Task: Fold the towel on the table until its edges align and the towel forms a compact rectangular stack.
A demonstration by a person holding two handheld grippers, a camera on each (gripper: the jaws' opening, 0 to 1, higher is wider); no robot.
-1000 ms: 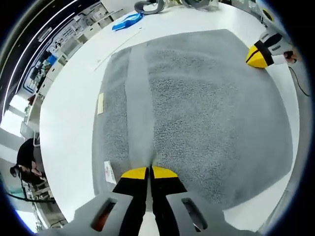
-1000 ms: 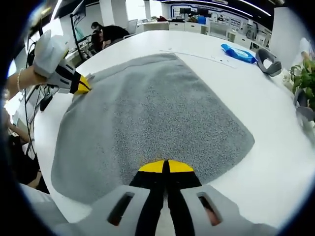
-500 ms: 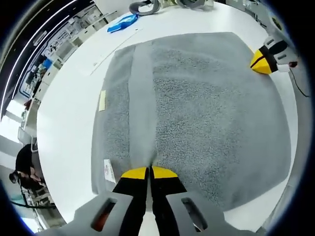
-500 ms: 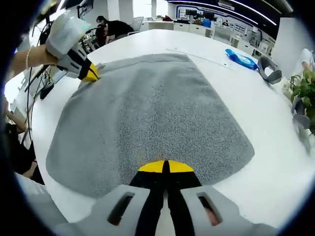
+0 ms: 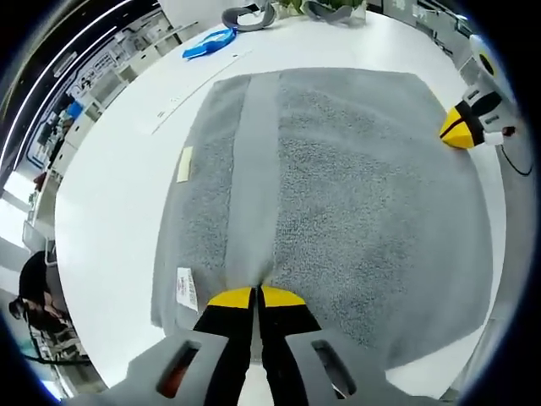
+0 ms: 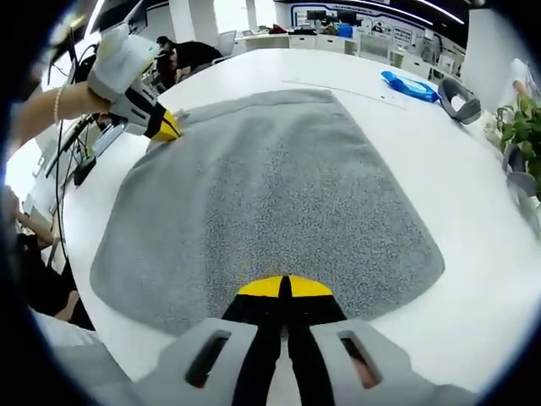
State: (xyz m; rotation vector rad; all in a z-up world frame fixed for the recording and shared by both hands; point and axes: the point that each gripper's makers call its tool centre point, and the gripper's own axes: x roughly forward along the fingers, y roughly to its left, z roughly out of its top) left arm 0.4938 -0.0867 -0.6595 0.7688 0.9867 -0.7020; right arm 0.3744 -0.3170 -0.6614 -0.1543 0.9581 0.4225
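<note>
Both grippers pinch the grey towel at two corners of one edge, on the white bench.

The towel lies spread flat on the bench, a smooth band running along it and two small labels near one side. The left gripper has its jaws pressed together on the towel's near edge; the right gripper likewise clamps its own corner. A blue packet rests well beyond the towel.
</note>
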